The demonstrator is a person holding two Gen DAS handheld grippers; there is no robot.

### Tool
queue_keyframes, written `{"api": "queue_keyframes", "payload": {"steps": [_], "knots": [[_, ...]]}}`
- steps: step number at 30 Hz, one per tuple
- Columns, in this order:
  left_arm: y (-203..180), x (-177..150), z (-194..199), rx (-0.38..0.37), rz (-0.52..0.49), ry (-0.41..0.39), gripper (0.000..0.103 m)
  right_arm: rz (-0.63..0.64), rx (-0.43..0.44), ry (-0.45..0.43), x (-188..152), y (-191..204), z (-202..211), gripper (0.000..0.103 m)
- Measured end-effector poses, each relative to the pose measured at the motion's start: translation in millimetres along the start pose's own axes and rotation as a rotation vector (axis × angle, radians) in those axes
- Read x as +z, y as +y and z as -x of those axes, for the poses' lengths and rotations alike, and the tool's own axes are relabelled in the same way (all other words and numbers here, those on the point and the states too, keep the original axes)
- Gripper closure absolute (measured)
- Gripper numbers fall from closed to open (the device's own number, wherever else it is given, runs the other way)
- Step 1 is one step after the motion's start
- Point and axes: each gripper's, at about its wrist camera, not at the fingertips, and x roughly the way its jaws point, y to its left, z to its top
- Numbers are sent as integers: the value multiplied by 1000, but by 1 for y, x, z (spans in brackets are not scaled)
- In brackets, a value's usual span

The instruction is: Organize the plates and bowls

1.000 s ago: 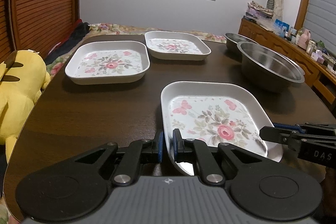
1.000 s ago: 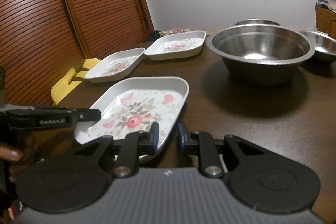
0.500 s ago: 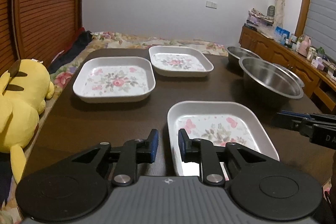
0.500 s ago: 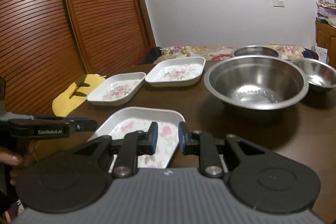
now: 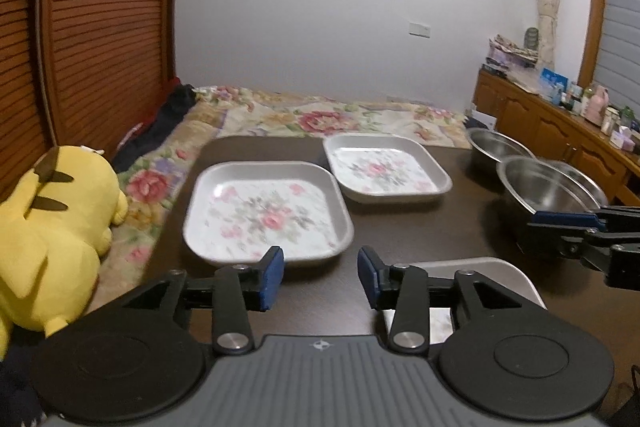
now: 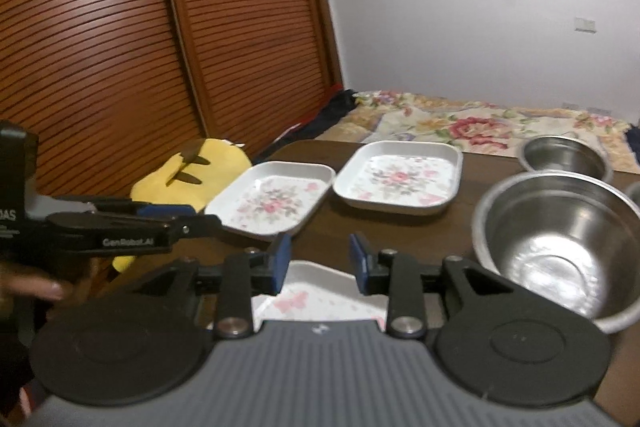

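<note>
Both the left gripper [image 5: 320, 277] and right gripper [image 6: 319, 263] are hovering level, jaws spread and empty, above the nearest floral plate [image 6: 320, 301], its body mostly hiding beneath them, left of the large steel bowl [image 6: 560, 243].

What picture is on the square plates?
Pink roses with grey-green leaves on white, seen best on the far plate in the right wrist view.

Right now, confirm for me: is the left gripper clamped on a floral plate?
No. The left gripper is open and holds nothing, with dark table showing between its blue pads; the nearest floral plate lies beneath it.
</note>
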Motion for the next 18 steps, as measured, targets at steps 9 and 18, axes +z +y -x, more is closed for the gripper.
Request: {"api": "queue_keyframes", "payload": {"steps": [9,18], "knots": [[51,20,-28,41,25,4,56,18,35,66,30,12,-47,69],[89,29,-63,38,27,39,57,14,23,133,40,18,-96,69]]}}
